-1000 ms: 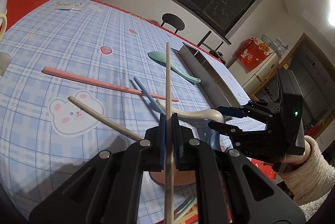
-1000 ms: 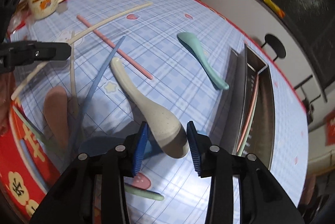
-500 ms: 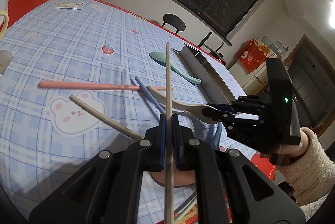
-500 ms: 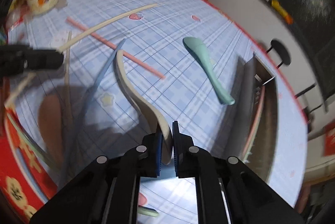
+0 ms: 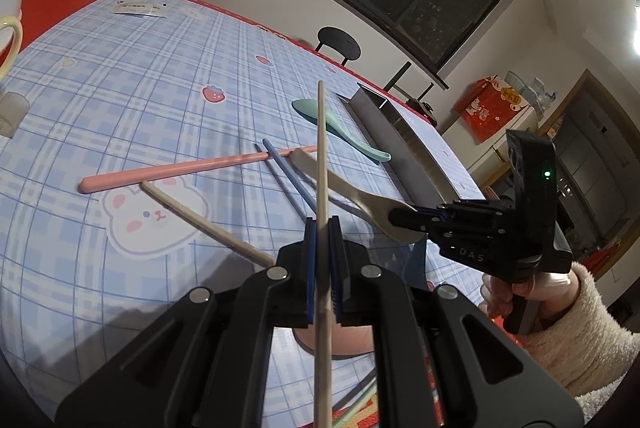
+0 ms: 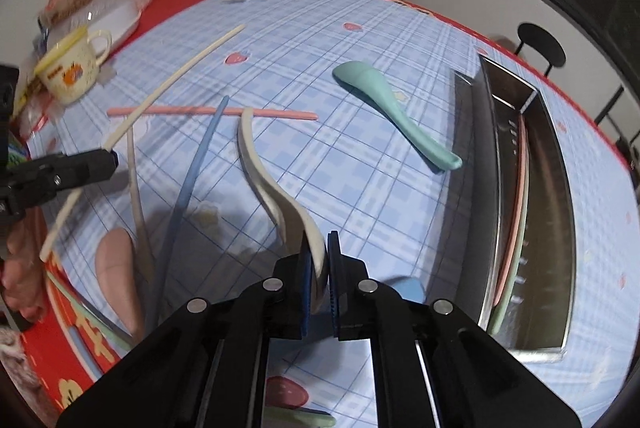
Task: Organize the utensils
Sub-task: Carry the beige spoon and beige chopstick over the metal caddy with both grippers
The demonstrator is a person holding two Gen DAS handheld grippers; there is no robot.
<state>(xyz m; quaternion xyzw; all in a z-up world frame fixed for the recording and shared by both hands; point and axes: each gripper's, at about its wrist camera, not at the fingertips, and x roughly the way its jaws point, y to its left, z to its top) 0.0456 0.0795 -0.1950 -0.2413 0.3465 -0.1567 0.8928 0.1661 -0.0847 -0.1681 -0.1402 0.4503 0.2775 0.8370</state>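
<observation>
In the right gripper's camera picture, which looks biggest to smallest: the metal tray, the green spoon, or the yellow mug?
1. Metal tray, by far the largest.
2. Green spoon.
3. Yellow mug.
The spoon looks longer and the mug bulkier, and the mug lies farther off, so ranks two and three are unsure.

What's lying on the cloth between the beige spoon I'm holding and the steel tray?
Only the mint green spoon, lying diagonally on the checked tablecloth; the rest of that stretch between the beige spoon and steel tray is bare. Clearest in the right wrist view.

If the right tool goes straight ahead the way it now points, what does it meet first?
Probably the plaid tablecloth: the right tool, shut on the cream spoon, points down at bare cloth; depth is unclear.
</observation>
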